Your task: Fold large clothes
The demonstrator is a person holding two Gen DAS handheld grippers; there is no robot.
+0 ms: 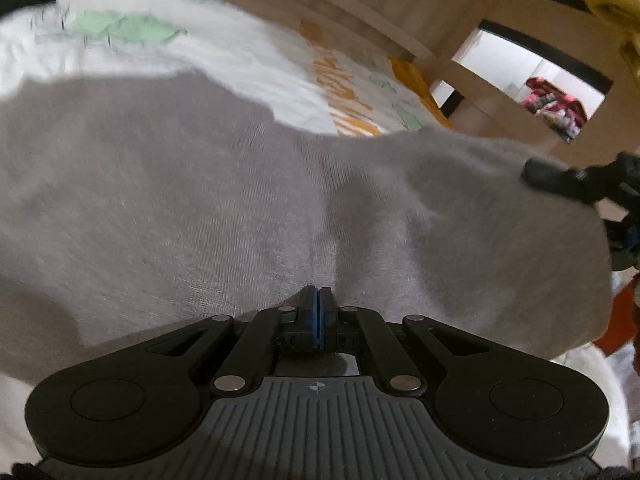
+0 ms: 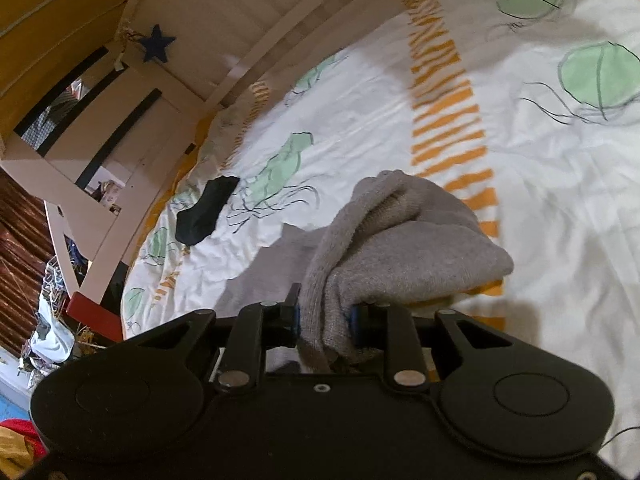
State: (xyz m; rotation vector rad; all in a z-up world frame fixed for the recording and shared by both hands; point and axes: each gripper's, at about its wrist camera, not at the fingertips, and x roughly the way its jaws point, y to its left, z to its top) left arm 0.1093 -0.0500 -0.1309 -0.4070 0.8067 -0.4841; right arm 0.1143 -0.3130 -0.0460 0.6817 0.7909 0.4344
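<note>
A large grey knit garment point(image 1: 248, 208) is stretched out above the bed and fills the left wrist view. My left gripper point(image 1: 319, 300) is shut on its near edge, the blue pads pressed together. My right gripper point(image 2: 325, 316) is shut on a bunched fold of the same grey garment point(image 2: 404, 248), which hangs forward over its fingers. The right gripper also shows in the left wrist view point(image 1: 560, 178), holding the garment's far right corner.
The bed sheet point(image 2: 540, 168) is white with green jellyfish prints and orange stripes. A small black cloth point(image 2: 206, 210) lies on it near the white wooden bed frame point(image 2: 132, 148). Shelves point(image 1: 532, 92) and clutter point(image 2: 48, 320) stand beyond the bed.
</note>
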